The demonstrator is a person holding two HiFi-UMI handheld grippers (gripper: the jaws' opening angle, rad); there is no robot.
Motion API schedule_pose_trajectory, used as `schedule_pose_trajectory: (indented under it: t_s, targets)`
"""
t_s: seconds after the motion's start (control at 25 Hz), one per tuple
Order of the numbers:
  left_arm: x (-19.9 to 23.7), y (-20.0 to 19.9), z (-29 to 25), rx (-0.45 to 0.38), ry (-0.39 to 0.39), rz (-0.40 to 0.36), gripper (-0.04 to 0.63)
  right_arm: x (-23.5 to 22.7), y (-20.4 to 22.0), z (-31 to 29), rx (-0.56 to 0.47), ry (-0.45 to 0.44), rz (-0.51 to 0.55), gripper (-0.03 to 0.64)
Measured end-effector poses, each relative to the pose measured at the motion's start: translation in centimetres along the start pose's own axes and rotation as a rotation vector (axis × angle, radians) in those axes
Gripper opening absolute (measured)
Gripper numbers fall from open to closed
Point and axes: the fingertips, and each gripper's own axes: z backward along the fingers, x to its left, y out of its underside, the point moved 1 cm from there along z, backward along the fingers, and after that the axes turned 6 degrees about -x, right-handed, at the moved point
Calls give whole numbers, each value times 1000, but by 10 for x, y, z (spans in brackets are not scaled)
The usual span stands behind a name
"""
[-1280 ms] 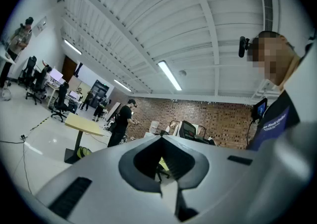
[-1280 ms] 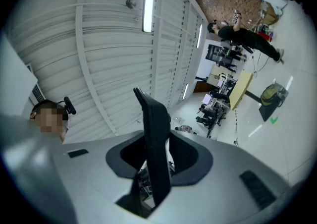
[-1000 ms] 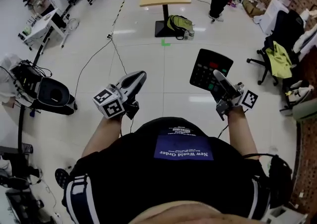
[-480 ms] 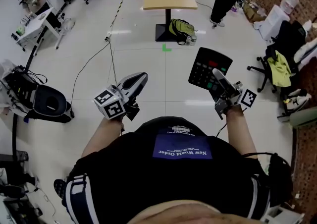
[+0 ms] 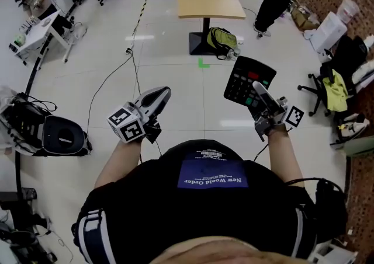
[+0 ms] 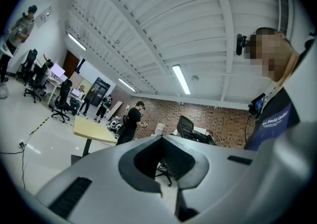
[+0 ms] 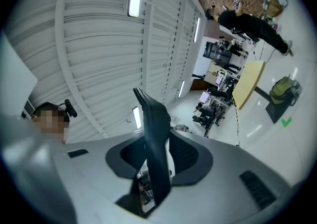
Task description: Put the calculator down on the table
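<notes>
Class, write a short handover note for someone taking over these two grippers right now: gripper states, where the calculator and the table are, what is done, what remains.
Left gripper: jaws shut, nothing between them, held up in front of the body.
Right gripper: jaws shut on the calculator, which is in the air over the floor with its keys facing up.
Table: well ahead across the floor.
Done: calculator is grasped.
To do: carry it to the table, set it down, open the jaws.

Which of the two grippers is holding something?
The right gripper, its jaws shut on the black calculator; the left gripper is shut with nothing between its jaws.
</notes>
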Motion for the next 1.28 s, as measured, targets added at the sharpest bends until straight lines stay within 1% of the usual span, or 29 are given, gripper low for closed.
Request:
schedule_pose_trajectory:
  t_s: [0.16,0.24,0.4,0.56,0.68,0.76,0.84,0.96,1.16,1.28]
  targets:
    - [35,6,-29,11,-33,11,8,-40,-21,-22,14,-15,-28,103]
    - [49,9,-51,7,-54,9,8,-64,-39,-27,23,-29,-43,103]
    - [78,9,-110,-17,-104,-19,8,-116,-92,-42,52,-71,-61,103]
    - [106,4,-179,-53,-159,-43,8,-166,-157,-63,103,-100,-73,103]
    - [121,-2,-220,-68,-177,-53,8,-190,-191,-78,133,-121,-76,103]
    - [128,-1,-238,-69,-174,-47,8,-202,-202,-83,134,-123,-77,103]
    - [137,3,-258,-51,-163,-41,8,-218,-214,-89,125,-121,-90,103]
    - [162,3,-288,-30,-148,-34,8,-247,-230,-104,123,-108,-96,103]
    - [222,-8,-317,-26,-85,-23,8,-291,-238,-146,117,-67,-84,103]
    - [273,-26,-331,-30,-49,-22,8,-315,-247,-189,101,-60,-58,103]
